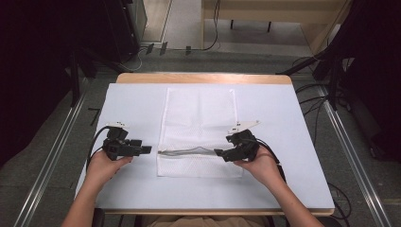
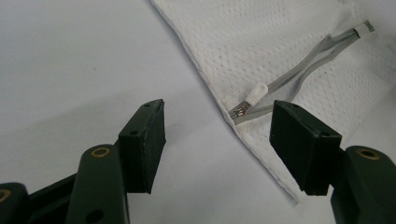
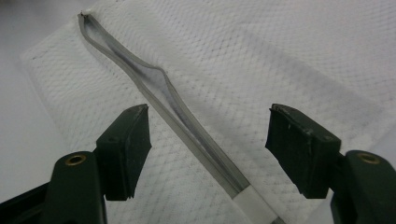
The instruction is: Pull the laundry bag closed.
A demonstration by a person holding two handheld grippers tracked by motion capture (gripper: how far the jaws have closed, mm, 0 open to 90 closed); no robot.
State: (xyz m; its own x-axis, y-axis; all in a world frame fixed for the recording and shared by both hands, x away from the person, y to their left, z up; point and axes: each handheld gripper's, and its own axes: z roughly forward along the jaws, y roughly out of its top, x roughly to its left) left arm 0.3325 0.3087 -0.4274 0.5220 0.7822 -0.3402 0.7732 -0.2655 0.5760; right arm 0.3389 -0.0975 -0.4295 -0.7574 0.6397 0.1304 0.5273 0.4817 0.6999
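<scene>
Both hands enter from the near edge, each holding black tongs wide apart and empty. Left tongs (image 1: 146, 149) sit just off the flat white mesh laundry bag (image 1: 198, 113) on the white-covered counter (image 1: 132, 99); right tongs (image 1: 218, 152) hover over its half-open grey zipper (image 1: 189, 152), likely bracketing it to work the white pull tab (image 2: 256, 93).

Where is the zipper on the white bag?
In the high view, the grey zipper runs across the near part of the white mesh bag, mid-table between the left gripper and the right gripper.
</scene>
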